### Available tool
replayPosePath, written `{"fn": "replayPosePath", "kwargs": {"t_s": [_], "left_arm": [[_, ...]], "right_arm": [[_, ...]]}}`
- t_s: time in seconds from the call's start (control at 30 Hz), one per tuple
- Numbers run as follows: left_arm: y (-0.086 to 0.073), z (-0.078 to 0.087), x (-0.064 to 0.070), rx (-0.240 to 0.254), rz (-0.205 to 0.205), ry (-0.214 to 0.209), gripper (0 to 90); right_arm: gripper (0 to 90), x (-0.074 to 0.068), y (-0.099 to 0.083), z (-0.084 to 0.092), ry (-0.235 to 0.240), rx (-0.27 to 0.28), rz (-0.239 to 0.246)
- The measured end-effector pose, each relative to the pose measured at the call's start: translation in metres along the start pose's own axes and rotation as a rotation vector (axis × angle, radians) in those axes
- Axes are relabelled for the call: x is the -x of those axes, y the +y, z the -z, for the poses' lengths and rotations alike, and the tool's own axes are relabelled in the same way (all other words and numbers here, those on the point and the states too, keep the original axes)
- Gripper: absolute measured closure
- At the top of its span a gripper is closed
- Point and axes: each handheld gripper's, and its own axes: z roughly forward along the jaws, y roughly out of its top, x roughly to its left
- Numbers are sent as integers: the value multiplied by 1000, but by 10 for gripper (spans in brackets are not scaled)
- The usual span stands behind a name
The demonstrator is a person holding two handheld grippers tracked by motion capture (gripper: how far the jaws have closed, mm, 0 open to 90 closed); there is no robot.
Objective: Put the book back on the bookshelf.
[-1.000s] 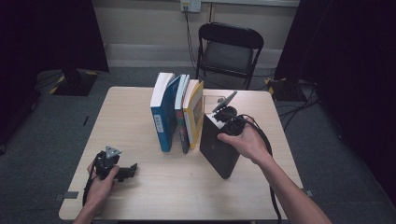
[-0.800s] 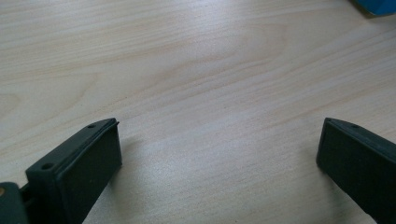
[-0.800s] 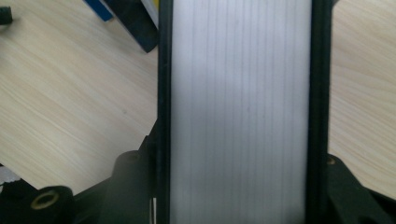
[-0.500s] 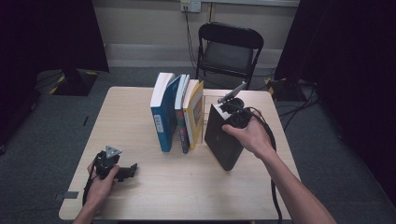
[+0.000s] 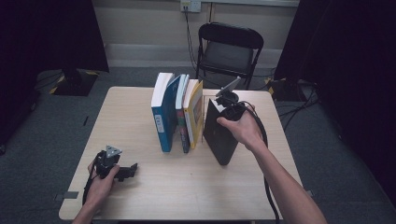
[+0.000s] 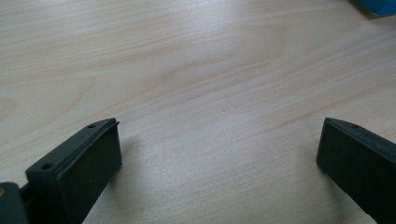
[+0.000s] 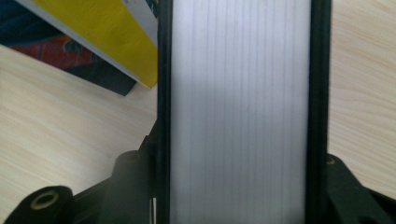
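A thick black book [image 5: 219, 136] stands on its end on the wooden table [image 5: 187, 196], just right of a leaning row of three books: blue [image 5: 163, 116], dark [image 5: 181, 122] and yellow [image 5: 195, 114]. My right gripper [image 5: 225, 106] comes down on the black book's top and is shut on it. In the right gripper view, the white page edge [image 7: 240, 93] runs up between the jaws of the right gripper [image 7: 240, 186], and the yellow book [image 7: 102, 32] lies close at upper left. My left gripper [image 5: 127, 171] rests at the front left of the table, open, with bare wood between its jaws [image 6: 217, 154].
A black folding chair [image 5: 229, 51] stands behind the table's far edge. Cables [image 5: 289, 100] lie on the floor at the right. A corner of the blue book [image 6: 380, 5] shows at the top right of the left gripper view.
My right gripper has carried the black book away from the person and closer to the yellow book, and the book now stands more upright. The left gripper has stayed put.
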Motion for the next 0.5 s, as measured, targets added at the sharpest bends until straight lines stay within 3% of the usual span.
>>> {"fn": "replayPosePath", "kwargs": {"t_s": [0.5], "left_arm": [[1,-1,0,0,-3,-4,0]], "right_arm": [[536,4,24,-15,-23,-18,-35]]}}
